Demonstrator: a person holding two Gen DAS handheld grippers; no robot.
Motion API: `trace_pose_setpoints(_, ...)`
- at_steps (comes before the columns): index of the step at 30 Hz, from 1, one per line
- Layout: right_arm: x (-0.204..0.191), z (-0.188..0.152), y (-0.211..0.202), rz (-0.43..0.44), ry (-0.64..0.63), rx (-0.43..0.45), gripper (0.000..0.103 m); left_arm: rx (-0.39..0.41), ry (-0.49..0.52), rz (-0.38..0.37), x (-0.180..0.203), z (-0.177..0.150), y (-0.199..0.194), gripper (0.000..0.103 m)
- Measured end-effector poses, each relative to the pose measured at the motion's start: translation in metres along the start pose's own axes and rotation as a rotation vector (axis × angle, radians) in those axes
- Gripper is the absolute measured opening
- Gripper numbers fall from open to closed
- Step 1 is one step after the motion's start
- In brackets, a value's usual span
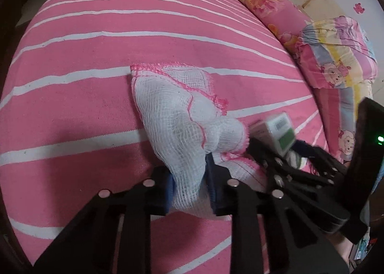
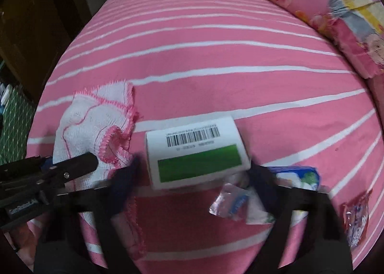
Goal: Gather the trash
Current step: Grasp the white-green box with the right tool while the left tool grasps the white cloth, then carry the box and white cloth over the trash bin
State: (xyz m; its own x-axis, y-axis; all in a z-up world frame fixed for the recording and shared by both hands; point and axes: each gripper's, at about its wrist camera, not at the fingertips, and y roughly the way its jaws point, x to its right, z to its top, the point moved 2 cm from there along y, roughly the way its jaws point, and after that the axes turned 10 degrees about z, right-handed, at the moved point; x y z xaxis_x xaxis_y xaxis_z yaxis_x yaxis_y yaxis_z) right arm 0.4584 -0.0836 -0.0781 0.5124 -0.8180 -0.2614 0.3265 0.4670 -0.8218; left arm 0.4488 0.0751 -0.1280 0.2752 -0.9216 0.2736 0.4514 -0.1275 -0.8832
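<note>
Pinching the soft, limp gauze cloth (image 1: 182,115), the left claw (image 1: 189,185) is gripping it while the right claw (image 2: 192,178) is straddling, not yet pressing, the light, stiff box (image 2: 195,151).

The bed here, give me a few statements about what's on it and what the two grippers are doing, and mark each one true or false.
1. The left gripper is clamped on the white gauze cloth. True.
2. The white box has a blue panel under its barcode. False: the panel is green.
3. The box lies between the right gripper's fingers. True.
4. The bedsheet is plain pink. False: it has white stripes.
5. A red wrapper lies on the sheet to the right of the right gripper. True.
</note>
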Motion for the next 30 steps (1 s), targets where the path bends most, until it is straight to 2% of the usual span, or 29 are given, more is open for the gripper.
trace_pose_setpoints(2,0.001,-0.001,-0.005,0.025,0.021,0.024,0.069,0.006,0.000,-0.015,0.001,0.000,-0.003,0.017)
trace_pose_setpoints(6,-0.004,-0.007,-0.024,0.020,0.025,0.088,0.069,0.047,-0.006,-0.050,0.000,-0.002,-0.019,0.016)
trace_pose_setpoints(9,-0.010,-0.016,-0.054,0.014,0.035,0.152,0.069,0.080,-0.002,-0.068,0.000,-0.006,-0.034,0.016)
trace_pose_setpoints(14,-0.025,-0.035,-0.093,0.030,0.032,0.189,0.069,0.121,0.005,-0.118,0.002,-0.024,-0.060,0.016)
trace_pose_setpoints(18,-0.043,-0.064,-0.130,0.025,0.025,0.208,0.069,0.146,0.034,-0.136,0.010,-0.049,-0.084,0.016)
trace_pose_setpoints(22,-0.062,-0.107,-0.177,0.017,0.043,0.220,0.069,0.162,0.047,-0.186,0.018,-0.076,-0.112,0.016)
trace_pose_setpoints(30,-0.087,-0.186,-0.256,-0.005,0.074,0.238,0.069,0.212,0.058,-0.265,0.030,-0.153,-0.187,0.016)
